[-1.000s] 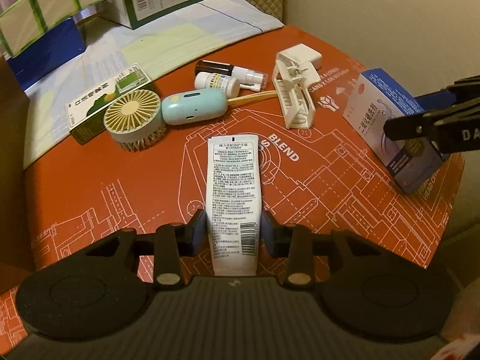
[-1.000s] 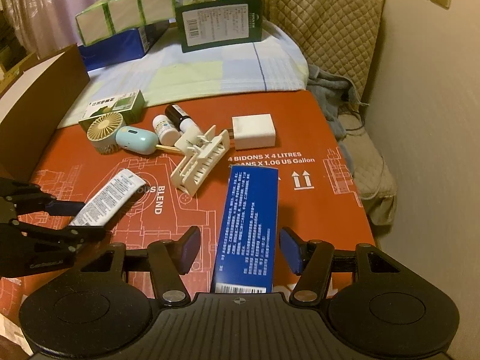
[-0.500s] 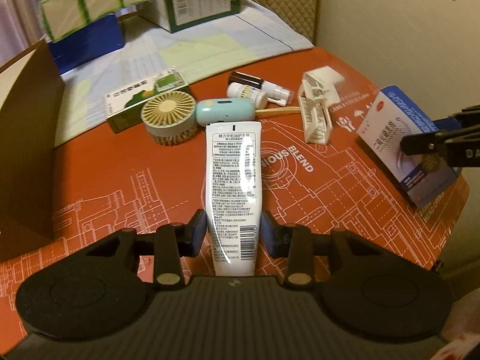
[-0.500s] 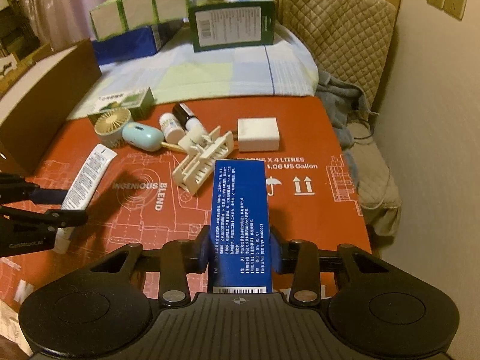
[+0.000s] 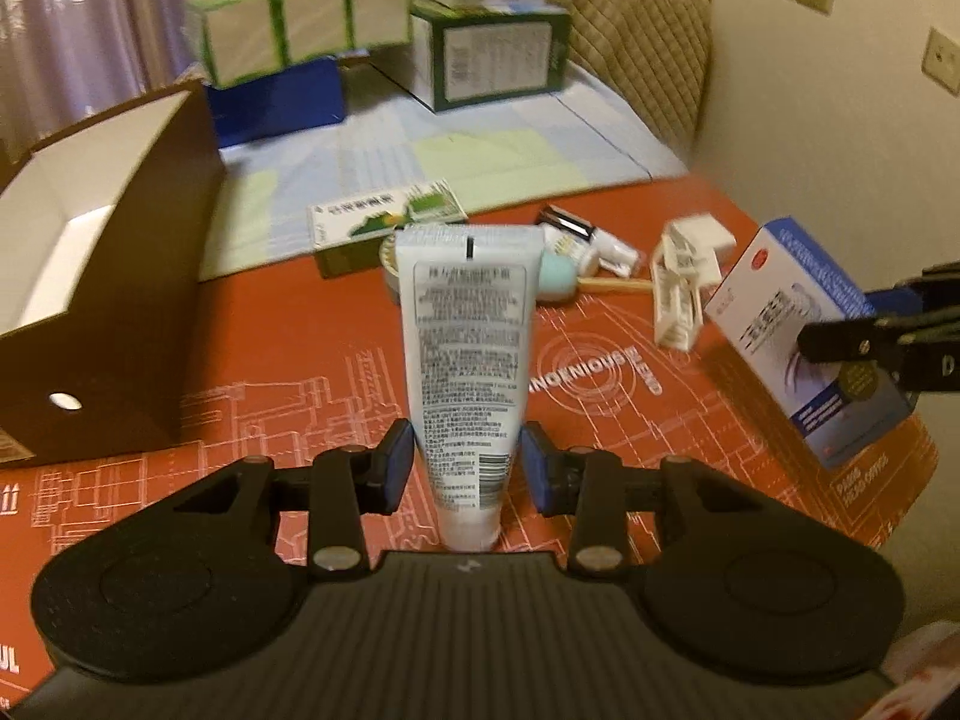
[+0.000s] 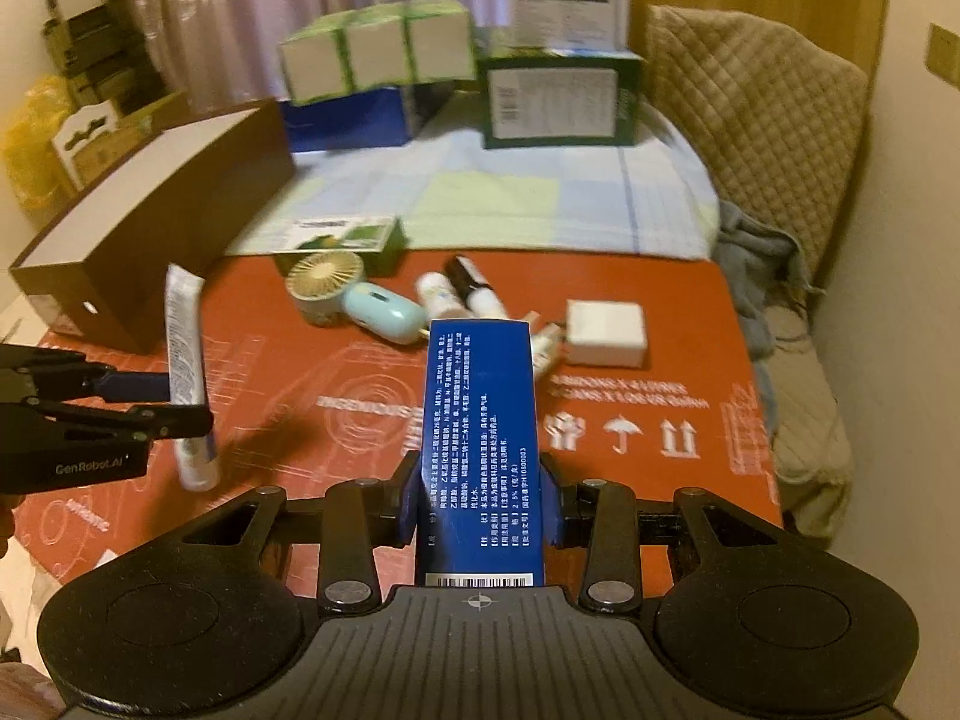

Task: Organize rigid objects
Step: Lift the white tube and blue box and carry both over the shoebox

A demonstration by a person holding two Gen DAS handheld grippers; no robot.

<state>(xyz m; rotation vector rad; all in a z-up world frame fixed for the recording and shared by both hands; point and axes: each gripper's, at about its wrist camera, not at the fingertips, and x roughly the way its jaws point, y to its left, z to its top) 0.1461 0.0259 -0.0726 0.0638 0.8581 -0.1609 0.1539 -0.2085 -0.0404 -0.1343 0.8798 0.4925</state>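
Observation:
My left gripper (image 5: 467, 461) is shut on a white printed tube (image 5: 465, 348) and holds it lifted above the red mat; it also shows in the right wrist view (image 6: 186, 372). My right gripper (image 6: 480, 492) is shut on a blue and white box (image 6: 480, 450), raised off the mat; the box shows at the right of the left wrist view (image 5: 804, 330). An open brown box with a white inside (image 5: 102, 300) stands at the left of the mat.
On the red mat (image 6: 630, 480) lie a small fan (image 6: 324, 282), a teal case (image 6: 381, 312), small bottles (image 6: 456, 294), a white rack (image 5: 678, 300), a white block (image 6: 606, 333) and a green box (image 6: 342, 237). Stacked boxes (image 6: 558, 96) stand behind.
Both grippers have lifted their objects higher off the mat. The left view has tilted up and swung left, bringing the brown box into view.

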